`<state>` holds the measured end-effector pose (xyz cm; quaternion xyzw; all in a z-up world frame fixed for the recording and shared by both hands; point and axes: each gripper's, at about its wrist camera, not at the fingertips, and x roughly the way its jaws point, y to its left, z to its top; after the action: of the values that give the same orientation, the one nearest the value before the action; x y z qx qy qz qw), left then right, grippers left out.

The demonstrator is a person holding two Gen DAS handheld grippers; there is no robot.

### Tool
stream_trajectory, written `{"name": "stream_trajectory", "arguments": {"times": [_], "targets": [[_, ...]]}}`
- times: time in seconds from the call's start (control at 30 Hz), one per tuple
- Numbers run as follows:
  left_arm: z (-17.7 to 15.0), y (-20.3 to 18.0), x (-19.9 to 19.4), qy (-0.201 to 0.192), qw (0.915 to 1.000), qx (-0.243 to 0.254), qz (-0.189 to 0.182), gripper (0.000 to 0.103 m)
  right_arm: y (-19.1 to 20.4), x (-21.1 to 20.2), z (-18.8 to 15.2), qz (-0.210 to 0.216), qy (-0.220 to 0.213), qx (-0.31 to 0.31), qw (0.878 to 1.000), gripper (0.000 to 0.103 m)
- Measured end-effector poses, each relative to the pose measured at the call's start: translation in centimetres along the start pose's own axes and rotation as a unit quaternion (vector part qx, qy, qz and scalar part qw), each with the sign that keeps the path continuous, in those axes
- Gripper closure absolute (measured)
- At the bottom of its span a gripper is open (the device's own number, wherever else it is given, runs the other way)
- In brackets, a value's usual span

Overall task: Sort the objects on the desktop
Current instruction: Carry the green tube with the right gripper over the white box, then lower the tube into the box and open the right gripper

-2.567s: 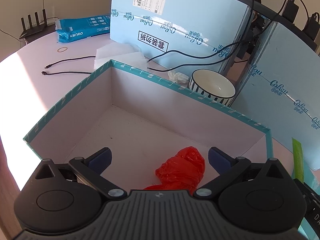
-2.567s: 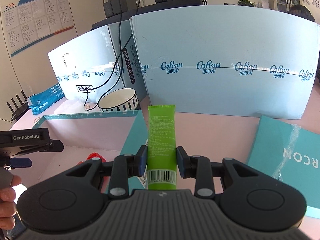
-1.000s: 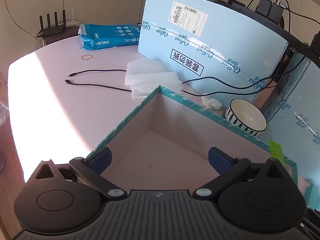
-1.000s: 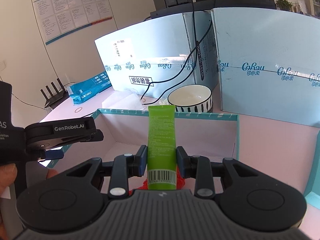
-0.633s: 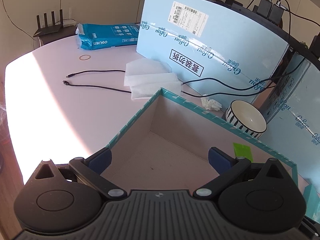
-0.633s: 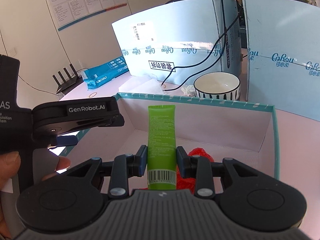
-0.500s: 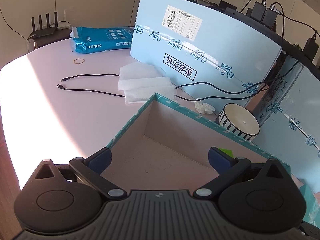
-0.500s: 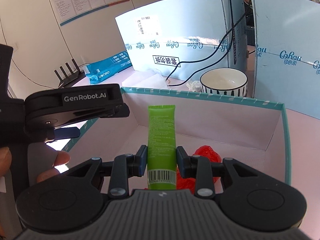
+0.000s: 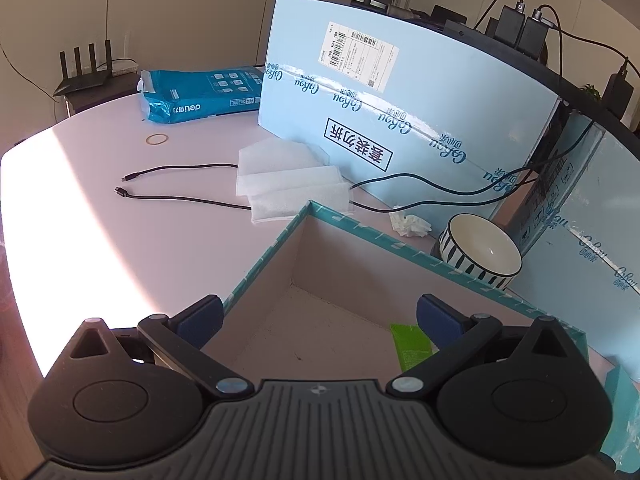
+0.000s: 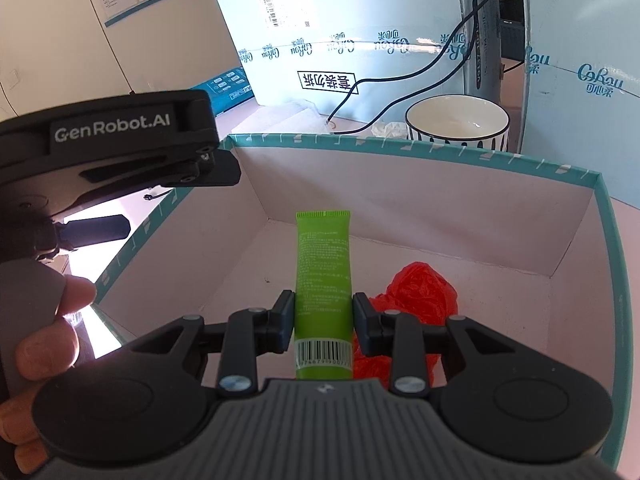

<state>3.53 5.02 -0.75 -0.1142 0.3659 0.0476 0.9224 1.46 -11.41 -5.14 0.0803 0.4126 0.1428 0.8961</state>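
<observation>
The table [image 9: 120,216] you are working on is pale pink and partly washed out by sunlight on its left. 2 light-blue cartons [image 10: 344,40] stand at the back, printed "CoRou" repeatedly along a taped seam; the nearer one carries a white shipping label with barcodes, too small to read, and a boxed line of Chinese characters seen upside down. In front of them sits the teal-rimmed box [image 10: 400,146], open-topped with a pale interior. A blue "deli" packet [image 9: 200,96] lies at the far left of the table, just in front of a black router [image 9: 88,76].

Your left gripper [image 9: 318,312], marked "GenRobot.AI" on its side in the right wrist view, hovers over the box's near-left corner with its fingers spread wide and nothing between them. Your right gripper [image 10: 324,316] is clamped on the green tube [image 10: 323,268], held lengthwise above the box floor, crimped end forward, with a barcode near the pads; its fine print is illegible, and its cap end is hidden behind the gripper body.

A red plastic bag [image 10: 420,288] lies inside the box, partly covered by the right gripper. A striped bowl [image 9: 480,250], a crumpled tissue [image 9: 408,224], white foam sheets [image 9: 288,176], a black cable [image 9: 180,196] and a rubber band [image 9: 157,139] lie outside the box.
</observation>
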Motion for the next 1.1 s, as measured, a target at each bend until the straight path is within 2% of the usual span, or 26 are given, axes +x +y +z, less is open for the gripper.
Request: {"name": "stream_trajectory", "arguments": {"times": [0.4,1.1], "targets": [[-0.1,0.2,0.3,0.006,0.9999,0.001,0.015,0.000,-1.2,0.4,-0.2,-0.055,0.017,0.022,0.998,0.068],[-0.7,-0.7,-0.1,0.011,0.9997,0.018,0.013,0.000,-1.3,-0.4,-0.1,-0.047,0.006,0.034,0.998,0.067]]}}
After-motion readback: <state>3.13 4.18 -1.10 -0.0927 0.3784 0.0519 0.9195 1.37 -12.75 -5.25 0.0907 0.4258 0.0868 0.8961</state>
